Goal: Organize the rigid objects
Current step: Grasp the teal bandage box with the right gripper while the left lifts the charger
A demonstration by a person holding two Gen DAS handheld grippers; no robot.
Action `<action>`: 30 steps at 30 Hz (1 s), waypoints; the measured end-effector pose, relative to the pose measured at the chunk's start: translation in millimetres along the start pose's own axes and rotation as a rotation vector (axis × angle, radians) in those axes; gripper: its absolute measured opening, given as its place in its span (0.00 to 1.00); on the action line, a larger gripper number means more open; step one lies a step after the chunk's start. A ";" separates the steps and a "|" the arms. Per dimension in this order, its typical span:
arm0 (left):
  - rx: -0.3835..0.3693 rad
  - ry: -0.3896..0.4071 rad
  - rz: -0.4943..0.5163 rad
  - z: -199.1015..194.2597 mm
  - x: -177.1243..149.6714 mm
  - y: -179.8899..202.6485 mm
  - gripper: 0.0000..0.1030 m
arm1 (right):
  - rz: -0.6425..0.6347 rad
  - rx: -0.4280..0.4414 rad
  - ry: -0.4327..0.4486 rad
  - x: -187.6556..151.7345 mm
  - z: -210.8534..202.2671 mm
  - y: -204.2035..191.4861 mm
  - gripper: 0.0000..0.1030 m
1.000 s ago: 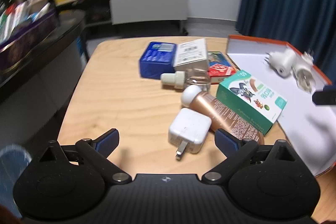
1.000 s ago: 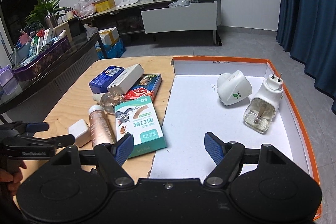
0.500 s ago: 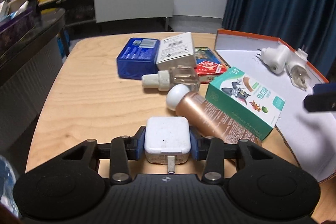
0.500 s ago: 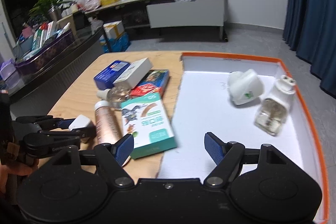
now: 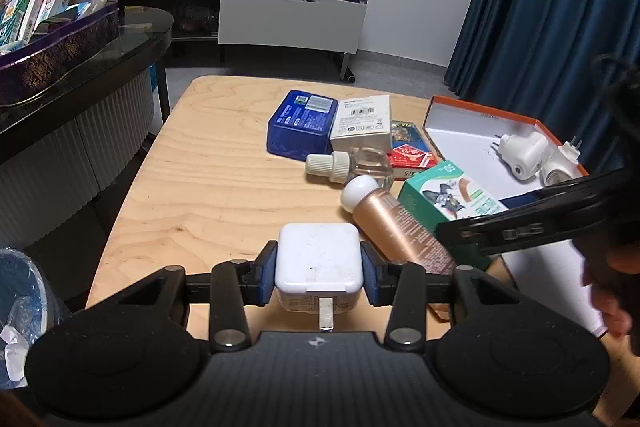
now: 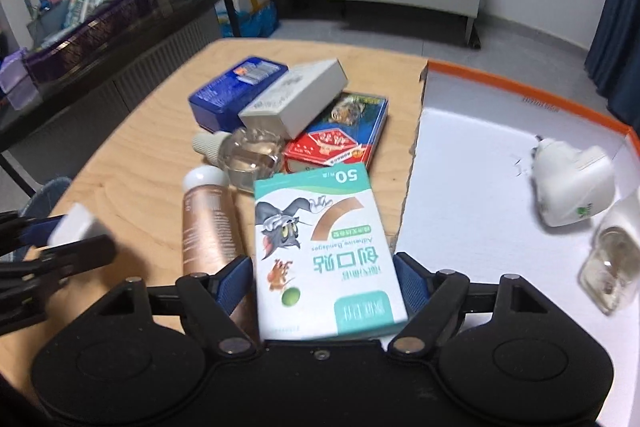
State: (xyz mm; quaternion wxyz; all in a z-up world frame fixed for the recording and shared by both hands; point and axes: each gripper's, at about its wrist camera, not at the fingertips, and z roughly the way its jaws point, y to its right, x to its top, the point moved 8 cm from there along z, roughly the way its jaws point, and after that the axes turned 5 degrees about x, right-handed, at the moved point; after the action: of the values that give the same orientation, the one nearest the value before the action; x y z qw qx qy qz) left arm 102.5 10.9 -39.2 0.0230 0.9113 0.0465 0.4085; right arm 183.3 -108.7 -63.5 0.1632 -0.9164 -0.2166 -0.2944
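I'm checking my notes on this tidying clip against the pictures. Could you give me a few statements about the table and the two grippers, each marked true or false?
1. The left gripper is shut on the white square plug charger. True.
2. The green-and-white cartoon bandage box lies inside the orange-rimmed white tray. False: it lies on the wooden table beside the tray's edge, between the open jaws of the right gripper.
3. Two white plug-in devices lie in the tray. True.
4. The copper-coloured bottle with a white cap stands upright. False: it lies on its side.
5. The white rectangular carton rests partly on the blue box. True.
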 end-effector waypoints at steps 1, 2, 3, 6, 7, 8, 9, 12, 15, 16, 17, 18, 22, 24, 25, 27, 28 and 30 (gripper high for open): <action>0.000 0.003 -0.002 -1.2 0.3 1.1 0.41 | 0.003 -0.004 0.006 -0.2 0.7 0.2 0.85; 0.001 0.008 -0.002 -2.1 0.9 2.6 0.41 | 0.011 -0.005 0.017 -0.3 -0.8 0.6 0.84; 0.003 0.010 -0.004 -2.9 1.5 4.0 0.41 | 0.019 -0.005 0.032 -0.3 -4.5 0.6 0.83; 0.000 0.026 -0.012 -6.0 4.4 7.8 0.41 | 0.027 -0.028 0.092 1.3 -25.0 2.9 0.82; -0.005 0.030 -0.015 -7.2 5.9 10.0 0.41 | 0.034 -0.032 0.111 2.8 -32.7 4.9 0.82; -0.013 0.036 -0.017 -8.9 7.4 12.8 0.41 | 0.045 -0.033 0.134 3.5 -41.7 7.8 0.82; -0.019 0.043 -0.016 -11.1 8.6 15.8 0.41 | 0.055 -0.033 0.152 3.7 -50.5 10.9 0.82; -0.044 0.051 -0.014 -14.8 11.5 26.7 0.41 | 0.086 -0.046 0.204 0.8 -76.6 23.4 0.82; -0.066 0.063 -0.015 -19.3 16.1 40.6 0.41 | 0.112 -0.079 0.254 -5.4 -101.7 38.4 0.82; -0.075 0.072 -0.010 -21.1 18.2 46.6 0.41 | 0.121 -0.098 0.269 -8.2 -110.2 44.1 0.82; -0.086 0.077 -0.005 -22.3 20.4 53.1 0.41 | 0.133 -0.116 0.284 -11.4 -118.9 50.6 0.82; -0.096 0.083 0.003 -23.7 22.7 60.6 0.41 | 0.146 -0.128 0.298 -14.7 -127.4 57.4 0.82; -0.150 0.105 0.042 -26.8 31.5 96.7 0.41 | 0.195 -0.193 0.336 -27.3 -153.5 84.7 0.82; -0.183 0.105 0.056 -26.4 35.8 116.5 0.41 | 0.223 -0.224 0.355 -33.4 -166.6 99.5 0.82; -0.199 0.101 0.061 -25.4 37.5 126.7 0.41 | 0.234 -0.233 0.362 -35.4 -171.1 104.0 0.82; -0.229 0.099 0.087 -23.6 43.3 148.2 0.41 | 0.258 -0.253 0.378 -39.1 -183.6 115.0 0.82; -0.243 0.098 0.108 -22.2 45.9 157.6 0.41 | 0.264 -0.263 0.386 -40.0 -188.8 118.8 0.82; -0.268 0.107 0.142 -20.7 55.2 175.7 0.41 | 0.273 -0.283 0.406 -40.2 -200.2 126.6 0.82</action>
State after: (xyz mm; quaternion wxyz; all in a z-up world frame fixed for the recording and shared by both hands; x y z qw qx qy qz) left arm 135.1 -158.0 29.5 0.1130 0.8780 -0.0719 0.4596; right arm 122.4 -314.2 45.1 0.1116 -0.8731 -0.0107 -0.4746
